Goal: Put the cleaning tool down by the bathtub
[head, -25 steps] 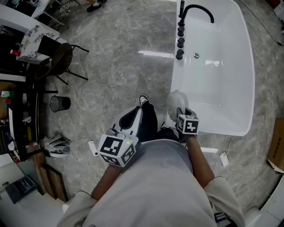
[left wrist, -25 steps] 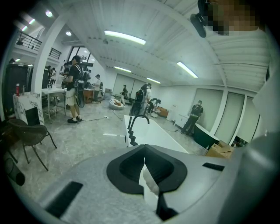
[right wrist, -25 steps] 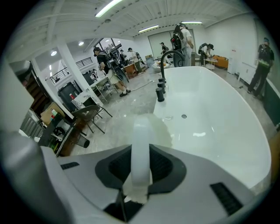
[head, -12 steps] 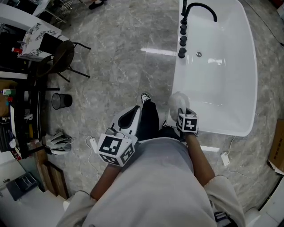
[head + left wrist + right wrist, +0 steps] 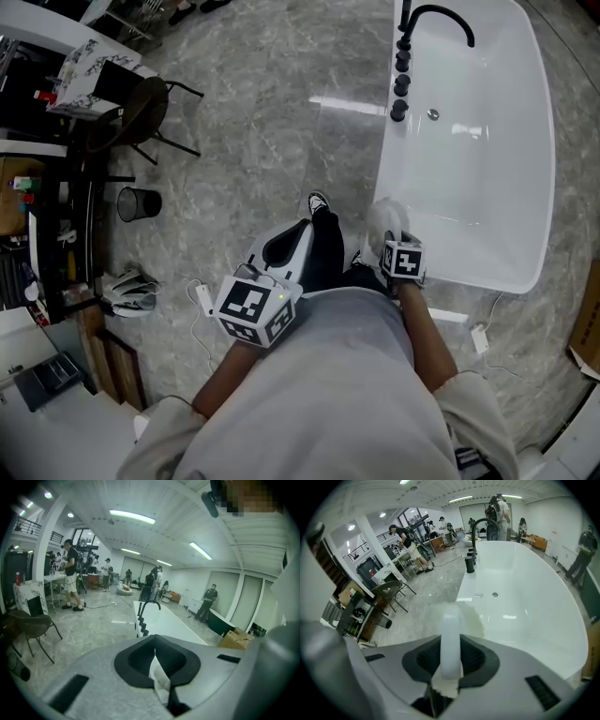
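Note:
The cleaning tool is white, with a fluffy head and a smooth white handle. My right gripper is shut on that handle and holds the tool just over the floor side of the near rim of the white bathtub. In the right gripper view the handle runs out between the jaws toward the bathtub and its black faucet. My left gripper hovers above the grey floor, left of the person's leg. Its jaws are pressed together with nothing between them.
A black faucet and knobs stand on the tub's far left rim. A dark chair, a wire bin and a cluttered table are at left. A white cable with a plug lies on the floor. A cardboard box sits at right.
The head view has drifted, so the tub and floor sit a little further right and up. Both grippers keep their posture, and the right one still holds the tool.

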Tool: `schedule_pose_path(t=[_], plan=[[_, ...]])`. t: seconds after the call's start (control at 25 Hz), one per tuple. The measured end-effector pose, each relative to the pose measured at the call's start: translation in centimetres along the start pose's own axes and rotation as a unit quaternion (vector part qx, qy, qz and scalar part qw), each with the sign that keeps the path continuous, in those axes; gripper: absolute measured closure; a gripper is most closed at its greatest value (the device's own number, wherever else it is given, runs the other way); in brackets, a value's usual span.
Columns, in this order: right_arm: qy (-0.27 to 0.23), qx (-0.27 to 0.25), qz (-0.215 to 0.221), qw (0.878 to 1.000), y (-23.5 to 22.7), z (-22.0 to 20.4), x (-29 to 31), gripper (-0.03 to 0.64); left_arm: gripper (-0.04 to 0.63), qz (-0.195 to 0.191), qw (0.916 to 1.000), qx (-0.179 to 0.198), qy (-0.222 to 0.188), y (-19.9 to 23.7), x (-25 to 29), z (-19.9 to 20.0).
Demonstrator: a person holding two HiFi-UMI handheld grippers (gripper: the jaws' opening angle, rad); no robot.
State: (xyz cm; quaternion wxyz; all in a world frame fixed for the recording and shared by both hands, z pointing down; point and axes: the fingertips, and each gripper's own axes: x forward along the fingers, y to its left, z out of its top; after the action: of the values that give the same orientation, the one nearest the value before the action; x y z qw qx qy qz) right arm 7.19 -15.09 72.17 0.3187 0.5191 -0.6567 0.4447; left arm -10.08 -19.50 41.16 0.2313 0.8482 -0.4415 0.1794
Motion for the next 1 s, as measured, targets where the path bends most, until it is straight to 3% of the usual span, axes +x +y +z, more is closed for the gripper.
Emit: schedule_pose_path(t=[1.0], plan=[[0.032, -0.019, -0.038, 0.999, -0.1, -1.2, 2.8, 0.537, 0.588, 0.011, 0.9998, -0.015, 0.012, 2.5, -0.3, -0.5]])
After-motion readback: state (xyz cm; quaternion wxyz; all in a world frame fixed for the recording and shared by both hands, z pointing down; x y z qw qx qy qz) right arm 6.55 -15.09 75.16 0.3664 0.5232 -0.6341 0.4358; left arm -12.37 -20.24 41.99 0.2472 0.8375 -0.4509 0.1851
